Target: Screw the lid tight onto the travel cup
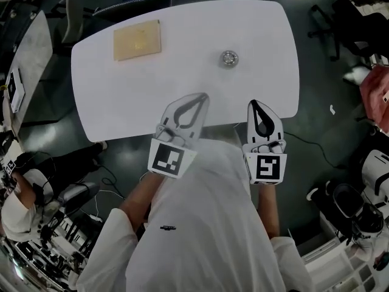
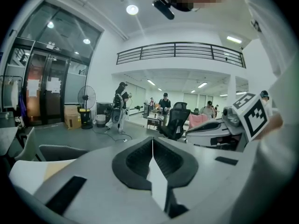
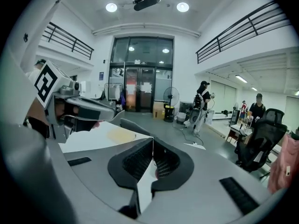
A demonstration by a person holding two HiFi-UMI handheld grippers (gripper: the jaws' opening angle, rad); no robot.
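Both forearms, in white sleeves, reach out from the person's body toward the near edge of the white table [image 1: 109,96]. The hands themselves are hidden under the grippers' marker cubes. The left gripper [image 1: 201,98] slants to the far right, with its tip over the table's near edge. The right gripper [image 1: 253,104] points almost straight to the far side, also with its tip over that edge. The two are side by side and apart.

In the left gripper view, the left gripper [image 2: 153,139] has its jaws pressed together along one thin seam, with nothing between them. The right gripper [image 3: 153,139] is the same in its own view: jaws together and empty. Each gripper view catches the other gripper's marker cube at its side.

A small round silver item [image 1: 229,58] stands on the far right part of the table, well away from both grippers. From above it is too small to tell whether it is the cup, the lid or both, and its inside cannot be made out. Neither gripper view shows it.

A tan board [image 1: 137,39] lies flat on the far left of the table, and in the right gripper view it is only a pale patch [image 3: 120,134].
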